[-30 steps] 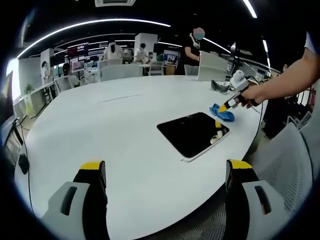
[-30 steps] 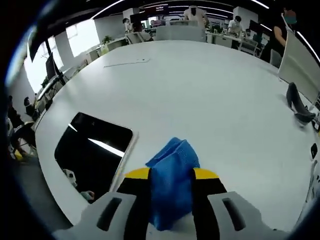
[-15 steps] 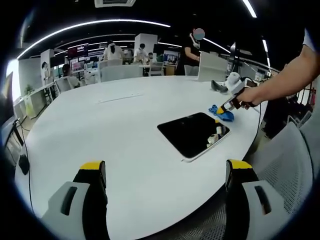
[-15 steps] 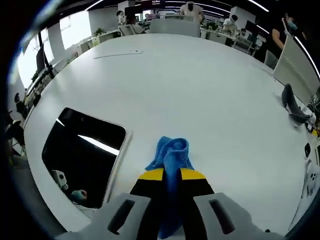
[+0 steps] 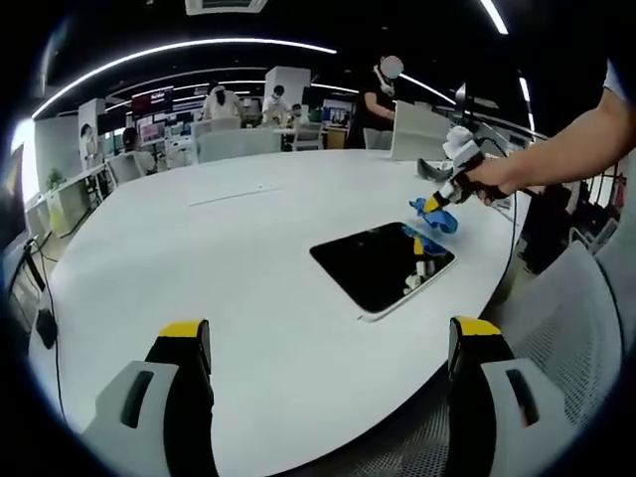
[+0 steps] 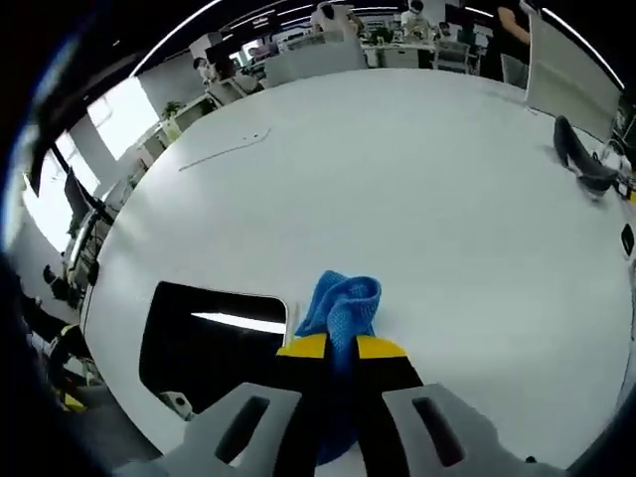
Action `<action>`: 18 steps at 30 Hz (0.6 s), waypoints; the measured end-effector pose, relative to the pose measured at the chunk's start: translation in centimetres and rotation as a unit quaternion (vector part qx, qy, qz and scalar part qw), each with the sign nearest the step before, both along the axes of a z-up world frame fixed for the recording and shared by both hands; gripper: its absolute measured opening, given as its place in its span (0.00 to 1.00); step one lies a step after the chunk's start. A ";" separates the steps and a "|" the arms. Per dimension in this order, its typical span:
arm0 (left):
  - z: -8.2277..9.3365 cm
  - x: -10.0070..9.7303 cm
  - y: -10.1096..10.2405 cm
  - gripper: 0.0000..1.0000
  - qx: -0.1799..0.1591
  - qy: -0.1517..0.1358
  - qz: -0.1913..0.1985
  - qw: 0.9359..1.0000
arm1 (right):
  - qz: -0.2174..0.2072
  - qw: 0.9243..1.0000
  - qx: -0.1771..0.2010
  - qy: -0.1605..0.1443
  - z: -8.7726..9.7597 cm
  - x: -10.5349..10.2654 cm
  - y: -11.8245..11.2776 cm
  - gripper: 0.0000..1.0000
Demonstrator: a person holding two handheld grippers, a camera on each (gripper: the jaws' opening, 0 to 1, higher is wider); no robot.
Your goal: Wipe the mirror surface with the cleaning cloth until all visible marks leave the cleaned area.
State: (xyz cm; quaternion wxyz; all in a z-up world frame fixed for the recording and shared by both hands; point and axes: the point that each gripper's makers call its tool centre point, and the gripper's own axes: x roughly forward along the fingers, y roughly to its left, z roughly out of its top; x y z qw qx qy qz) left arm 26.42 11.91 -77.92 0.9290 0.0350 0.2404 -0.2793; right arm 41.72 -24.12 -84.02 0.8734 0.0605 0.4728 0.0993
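Cloth lifted — the crumpled blue cleaning cloth (image 6: 341,306), pinched in the right tongs (image 6: 341,350), now hangs over the rectangular dark mirror's (image 5: 381,262) edge; wiping not begun. Left tongs (image 5: 332,338) spread, near the worktop (image 5: 199,268) rim.

No text, label, brand or number can be read in either view. The sign boards (image 5: 157,97) on the far wall in the left gripper view carry lettering, but it is too small and blurred to make out
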 end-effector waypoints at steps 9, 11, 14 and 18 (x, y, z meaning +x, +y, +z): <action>0.2 -0.2 -0.8 0.99 -0.012 -0.008 -0.018 1.000 | 0.040 0.999 -0.003 0.006 -0.3 0.9 4.2 0.03; 0.0 -0.3 -0.8 0.99 -0.014 0.001 -0.019 1.000 | 0.050 0.999 -0.013 0.010 -0.8 1.1 4.9 0.03; -0.2 -0.4 -0.9 0.99 -0.019 0.006 -0.019 1.000 | 0.058 0.998 -0.022 0.015 -1.3 1.2 5.6 0.03; 0.2 -0.4 -1.4 0.99 -0.027 -0.005 -0.028 0.999 | 0.061 0.998 -0.027 0.022 -2.0 1.5 6.2 0.03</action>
